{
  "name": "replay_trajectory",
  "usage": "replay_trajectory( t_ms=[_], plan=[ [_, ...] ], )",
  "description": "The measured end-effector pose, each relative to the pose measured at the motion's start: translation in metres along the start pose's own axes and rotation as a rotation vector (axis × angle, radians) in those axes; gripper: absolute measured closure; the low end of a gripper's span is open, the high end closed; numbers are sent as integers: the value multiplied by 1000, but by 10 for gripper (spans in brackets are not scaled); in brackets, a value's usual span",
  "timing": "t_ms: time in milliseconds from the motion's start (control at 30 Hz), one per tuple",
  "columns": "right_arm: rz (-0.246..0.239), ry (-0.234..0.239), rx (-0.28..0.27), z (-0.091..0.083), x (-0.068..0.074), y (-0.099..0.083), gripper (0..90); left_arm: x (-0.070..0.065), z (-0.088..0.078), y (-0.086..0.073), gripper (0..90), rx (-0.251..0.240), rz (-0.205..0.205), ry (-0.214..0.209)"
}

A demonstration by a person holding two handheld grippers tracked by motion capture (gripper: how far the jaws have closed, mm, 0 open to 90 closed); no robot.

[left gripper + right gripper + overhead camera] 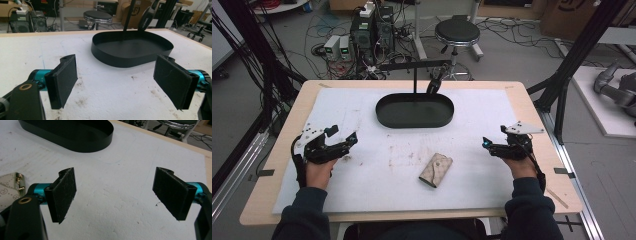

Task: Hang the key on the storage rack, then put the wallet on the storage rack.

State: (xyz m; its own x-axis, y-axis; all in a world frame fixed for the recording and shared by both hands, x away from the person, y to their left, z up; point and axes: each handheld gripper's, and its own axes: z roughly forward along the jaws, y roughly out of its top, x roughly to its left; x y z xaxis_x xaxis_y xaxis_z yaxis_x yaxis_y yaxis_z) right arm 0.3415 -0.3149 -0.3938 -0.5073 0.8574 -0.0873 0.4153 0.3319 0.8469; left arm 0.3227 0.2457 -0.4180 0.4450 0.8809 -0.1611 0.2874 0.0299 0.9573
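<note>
Key pouch (435, 170), beige and patterned, lay flat on the white mat (377, 187) between your grippers, nearer your right gripper (488, 144), long axis running diagonally. Your left gripper (348, 142) and the right both stood wide open, holding nothing. Beyond them sat a black oval tray (414, 110), with nothing between.

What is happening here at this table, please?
A person sits at a table covered by a white mat, holding one claw in each hand. The left claw and the right claw are both open and hold nothing. A small beige pouch lies between them, and a black oval tray stands farther back.
</note>
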Motion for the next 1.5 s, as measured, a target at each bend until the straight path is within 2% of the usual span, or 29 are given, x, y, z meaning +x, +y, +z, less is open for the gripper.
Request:
replay_trajectory(
  t_ms=[100,200,400,633,733,1067,1200,1333,1400,1433,1500],
  plan=[
    [13,-4,3,0,6,0,196,0,2,0,192,2,-6,-9],
    [17,26,8,2,18,0,196,0,2,0,193,-3,-9,-13],
    [-46,106,25,14,48,6,196,1,0,1,193,5,-5,-9],
    [-58,162,17,24,70,11,196,-6,-4,-1,193,13,12,-4],
    [-75,185,41,30,79,12,196,-7,-3,-1,193,14,14,-5],
    [-127,323,124,50,103,6,196,-8,-1,-2,194,24,12,-14],
    [-134,352,167,57,105,4,216,-8,0,-3,194,28,17,-20],
    [-110,442,212,66,102,1,287,-8,0,-3,196,30,17,-18],
    [-68,503,239,71,96,-1,332,-8,0,-3,196,34,17,-16],
    [-43,542,249,74,94,-3,385,-8,0,-3,196,33,16,-15],
    [-13,585,261,77,89,-4,414,-9,0,-3,196,33,18,-17]
  ],
)
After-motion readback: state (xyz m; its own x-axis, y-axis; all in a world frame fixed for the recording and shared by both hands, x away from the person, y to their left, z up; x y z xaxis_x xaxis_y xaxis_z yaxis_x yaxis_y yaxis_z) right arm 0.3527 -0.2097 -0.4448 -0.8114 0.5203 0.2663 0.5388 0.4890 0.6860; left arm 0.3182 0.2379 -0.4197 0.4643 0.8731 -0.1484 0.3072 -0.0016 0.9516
